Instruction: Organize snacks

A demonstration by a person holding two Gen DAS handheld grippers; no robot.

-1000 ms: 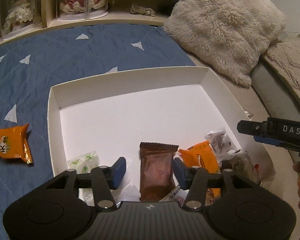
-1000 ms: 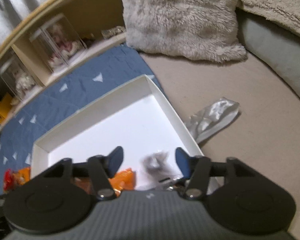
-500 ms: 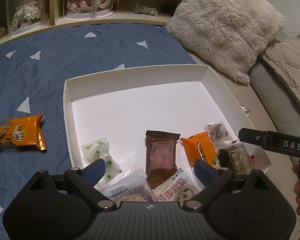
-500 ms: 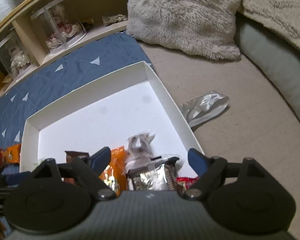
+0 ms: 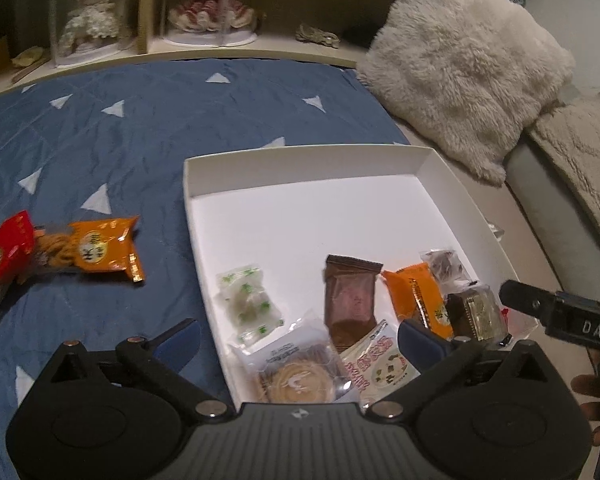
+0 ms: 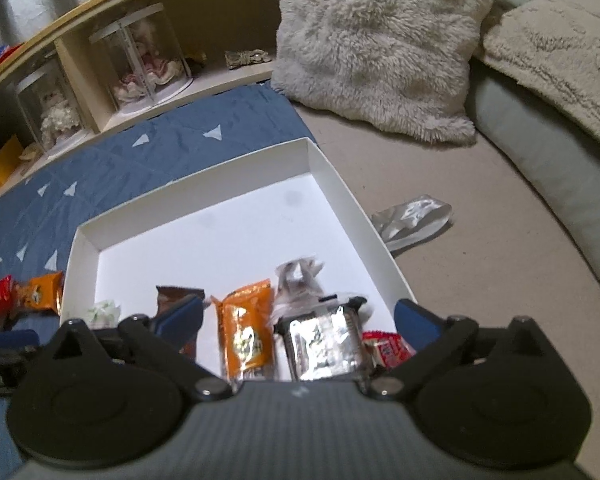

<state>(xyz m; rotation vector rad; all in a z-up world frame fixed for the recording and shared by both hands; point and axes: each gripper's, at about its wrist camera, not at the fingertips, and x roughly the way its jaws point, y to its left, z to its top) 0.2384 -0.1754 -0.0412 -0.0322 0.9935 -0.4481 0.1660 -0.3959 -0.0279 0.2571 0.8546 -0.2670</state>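
A shallow white box [image 5: 192, 184] lies on the blue quilt, with several snack packets along its near side. Among them are a brown packet [image 5: 350, 300], an orange one [image 5: 416, 296], a green-and-white one [image 5: 246, 300] and a cookie packet [image 5: 296, 376]. My left gripper [image 5: 300, 340] hangs over them, its jaws opening wide and pressing on nothing. My right gripper [image 6: 298, 314] hovers over the box's right corner, jaws also opening, above a silver packet [image 6: 320, 344] and a clear dark packet [image 6: 298, 280]. On the quilt to the left lie an orange packet [image 5: 100, 248] and a red one [image 5: 4, 252].
A crumpled silver wrapper [image 6: 412, 220] lies on the beige cover right of the box. A fluffy pillow [image 5: 460, 80] and a grey cushion [image 6: 540, 152] stand behind it. A shelf [image 5: 204, 48] with dolls under clear domes runs along the back. A person's fingers [image 5: 584, 396] show at the right.
Both grippers went from nearly shut to wide open and drew back and up. The brown packet and the clear dark packet now lie loose in the box.
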